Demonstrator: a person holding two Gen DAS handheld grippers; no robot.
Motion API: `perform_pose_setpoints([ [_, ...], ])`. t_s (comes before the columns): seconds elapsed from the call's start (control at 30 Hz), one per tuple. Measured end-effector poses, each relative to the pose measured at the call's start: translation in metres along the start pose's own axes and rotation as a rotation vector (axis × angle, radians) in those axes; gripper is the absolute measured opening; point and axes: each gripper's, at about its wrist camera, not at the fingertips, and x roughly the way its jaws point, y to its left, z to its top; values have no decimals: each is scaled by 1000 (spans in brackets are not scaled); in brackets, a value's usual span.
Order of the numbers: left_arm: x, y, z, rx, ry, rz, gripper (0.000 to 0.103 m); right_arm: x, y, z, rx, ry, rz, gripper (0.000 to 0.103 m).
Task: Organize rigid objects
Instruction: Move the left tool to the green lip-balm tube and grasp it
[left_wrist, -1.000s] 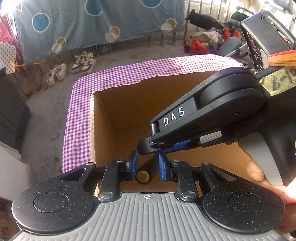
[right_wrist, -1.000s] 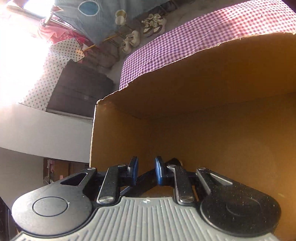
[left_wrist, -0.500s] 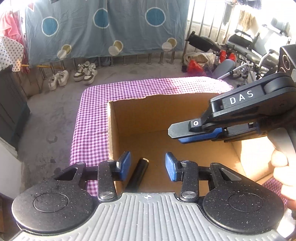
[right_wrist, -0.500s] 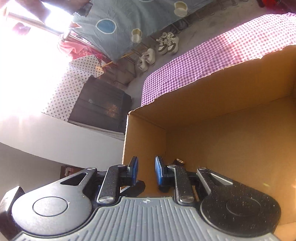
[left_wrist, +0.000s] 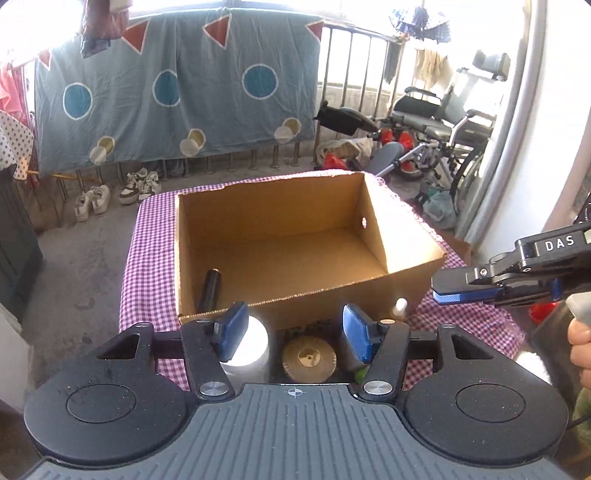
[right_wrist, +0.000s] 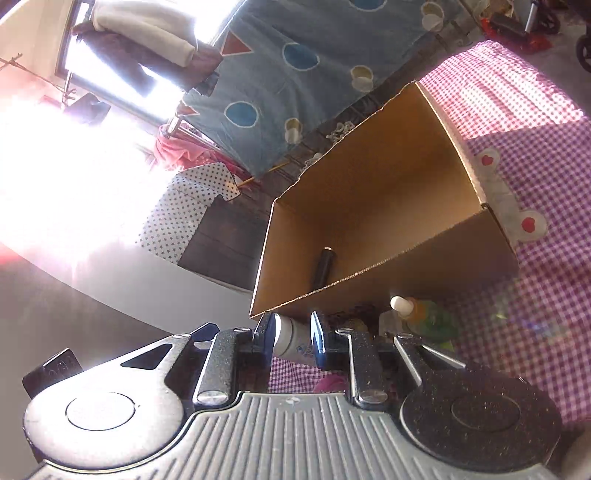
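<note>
Checkered cloth (left_wrist: 147, 266) bears box (left_wrist: 406, 258); dark bottle (left_wrist: 210, 290) lies cap-end toward far wall.

It was a home balcony or enclosed porch. Beyond the left claw (left_wrist: 291, 334), a blue bedsheet (left_wrist: 177, 88) with circles hung over a metal railing (left_wrist: 354, 92), sneakers (left_wrist: 140, 182) sat on the concrete floor beneath it, and a wheelchair (left_wrist: 439, 122) stood farther right. Ahead of the claw, a checked cloth (left_wrist: 147, 258) covered the desk.
</note>
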Motion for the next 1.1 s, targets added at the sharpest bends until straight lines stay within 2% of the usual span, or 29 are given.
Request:
perform_pose_setpoints([
  [0.13, 19, -32, -37, 39, 49, -37, 57, -8, -41, -34, 139, -33, 4, 23],
  [0.27, 46, -57, -55, 93, 82, -34, 56, 6, -74, -47, 252, -21, -18, 23],
  [0.6, 107, -76, -52, 162, 136, 24, 47, 43, -110, -51, 382, 45, -65, 25],
  [0.97, 128, -87, -51, 157, 188, -33, 46, 49, -129, -49, 436, 46, -70, 25],
  [1.1, 127, -88, -51, 135, 191, -81, 44, 47, -133, -46, 439, 46, -65, 25],
])
